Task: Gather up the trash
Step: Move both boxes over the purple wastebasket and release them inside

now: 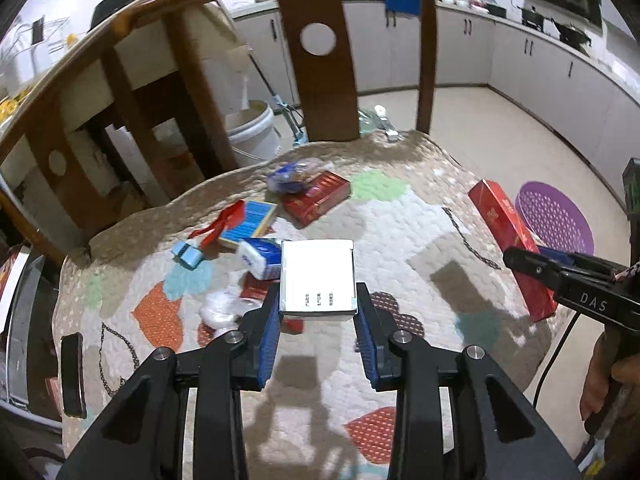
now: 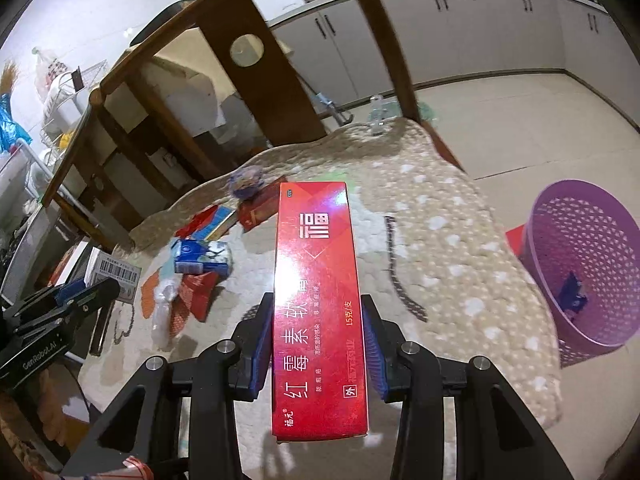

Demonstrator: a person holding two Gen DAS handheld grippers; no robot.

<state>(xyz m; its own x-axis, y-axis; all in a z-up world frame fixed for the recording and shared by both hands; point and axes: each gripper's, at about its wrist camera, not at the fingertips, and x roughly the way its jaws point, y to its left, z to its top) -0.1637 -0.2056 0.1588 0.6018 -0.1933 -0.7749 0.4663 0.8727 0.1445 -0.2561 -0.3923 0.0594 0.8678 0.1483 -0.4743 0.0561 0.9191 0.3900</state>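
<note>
My left gripper (image 1: 317, 312) is shut on a white box (image 1: 318, 278) and holds it above the quilted chair seat (image 1: 400, 220). It also shows in the right wrist view (image 2: 114, 276). My right gripper (image 2: 318, 320) is shut on a long red box (image 2: 318, 300), which also shows in the left wrist view (image 1: 510, 236). A purple mesh basket (image 2: 588, 264) stands on the floor to the right of the seat, with a small blue item inside. More trash lies on the seat: a red box (image 1: 316, 198), a blue striped box (image 1: 248, 224), a blue-and-white carton (image 1: 260, 256), a crumpled wrapper (image 1: 294, 174).
The wooden chair back (image 1: 316, 52) rises behind the seat. A white bucket (image 1: 252, 128) stands on the floor beyond it. A black phone-like slab (image 1: 72, 374) lies at the seat's left edge. Kitchen cabinets (image 1: 540, 80) line the far wall.
</note>
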